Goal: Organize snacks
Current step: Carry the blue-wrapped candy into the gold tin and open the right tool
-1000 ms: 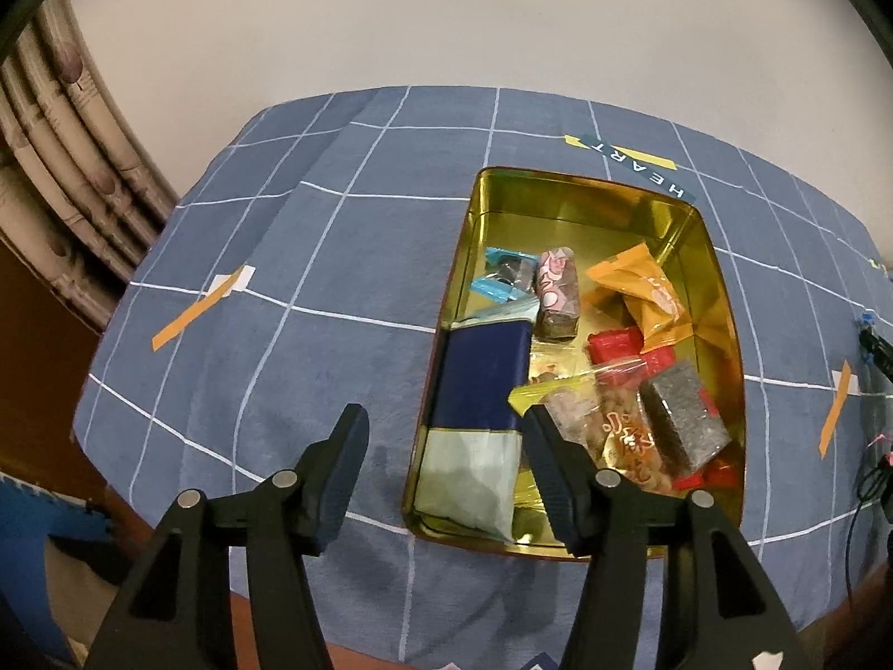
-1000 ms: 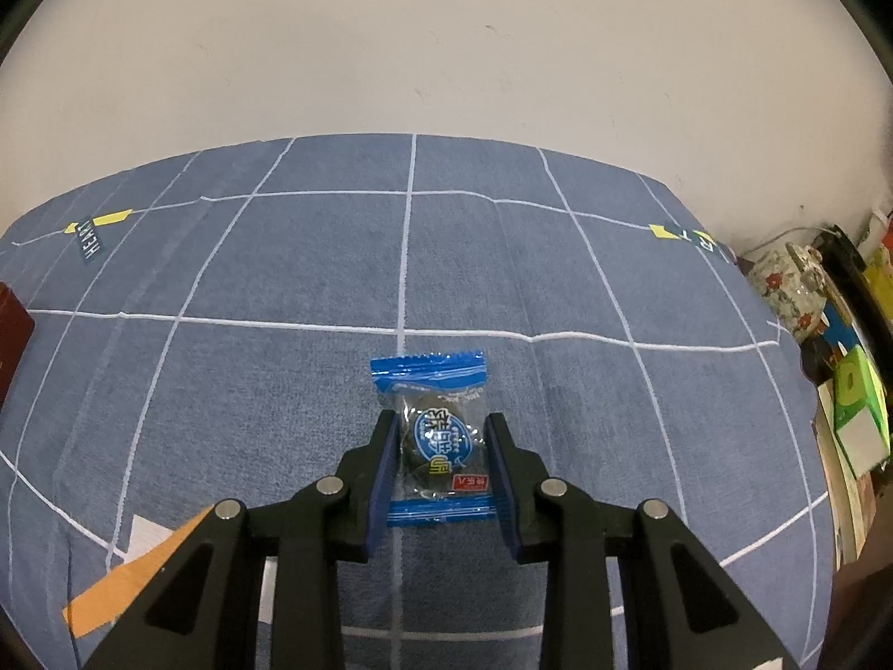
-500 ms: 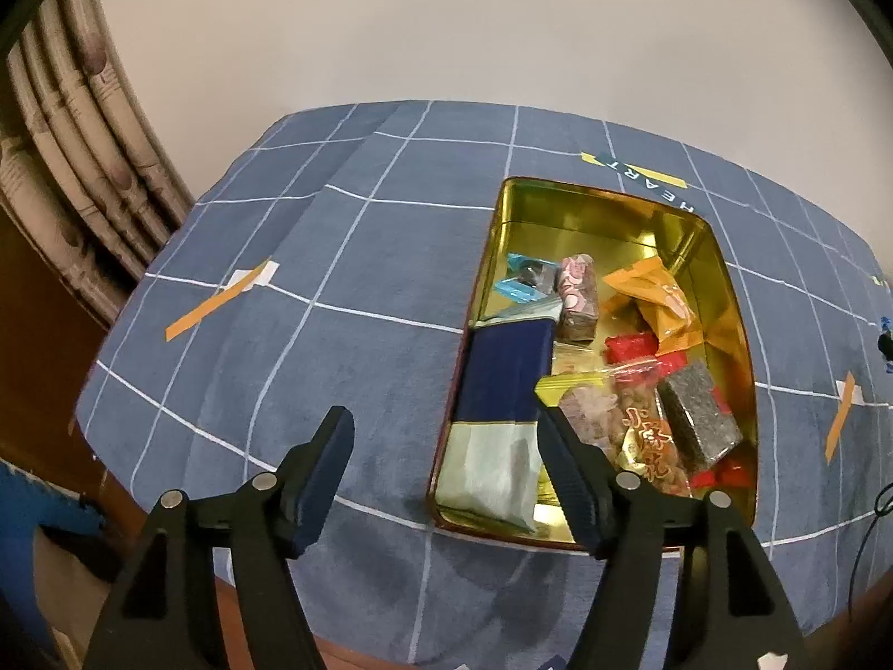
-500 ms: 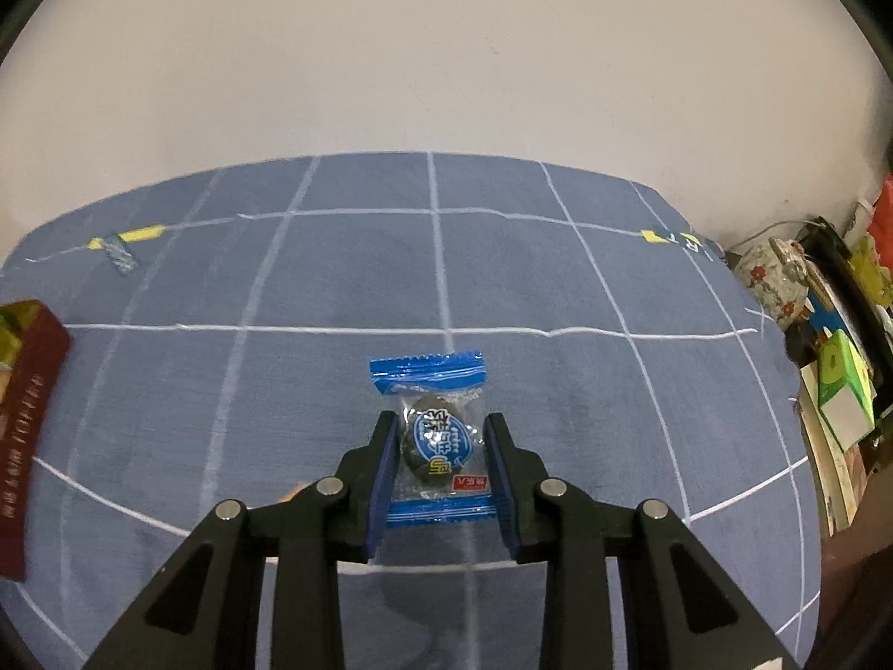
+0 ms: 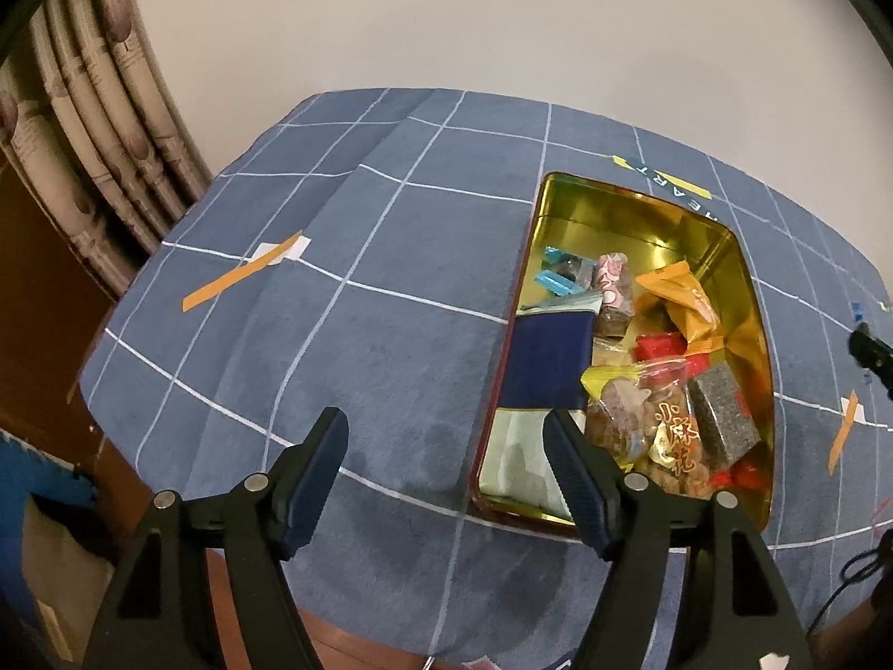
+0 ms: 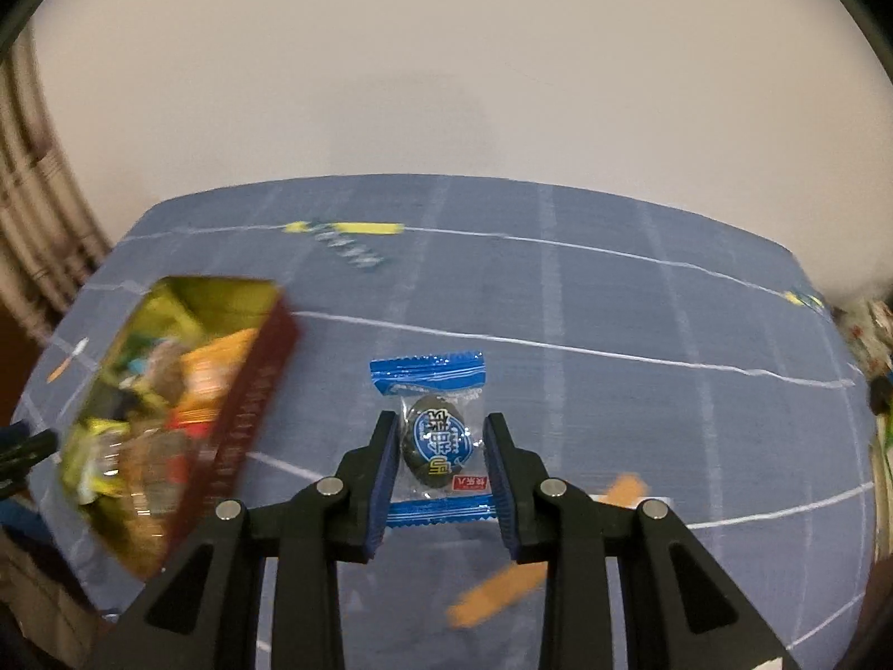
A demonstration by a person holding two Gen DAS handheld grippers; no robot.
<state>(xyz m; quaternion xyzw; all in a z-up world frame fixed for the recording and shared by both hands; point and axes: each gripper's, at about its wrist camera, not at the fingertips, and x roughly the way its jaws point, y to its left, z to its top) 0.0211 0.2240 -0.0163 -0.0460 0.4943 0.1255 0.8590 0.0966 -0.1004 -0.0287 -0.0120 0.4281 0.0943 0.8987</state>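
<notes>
We're holding the left gripper (image 5: 446, 446) spread wide, gripping nothing, over the cloth (image 5: 346, 368) just left of the tin (image 5: 762, 346). Tin is sitting packed with snacks (image 5: 664, 424). Right of the tin, we're clamping the right gripper (image 6: 441, 449) on the blue candy (image 6: 432, 441), raised off the cloth; that view is blurring.

Snack packets (image 5: 664, 385) lie in the tin (image 5: 762, 346) (on the tablecloth (image 5: 390, 335)).
</notes>
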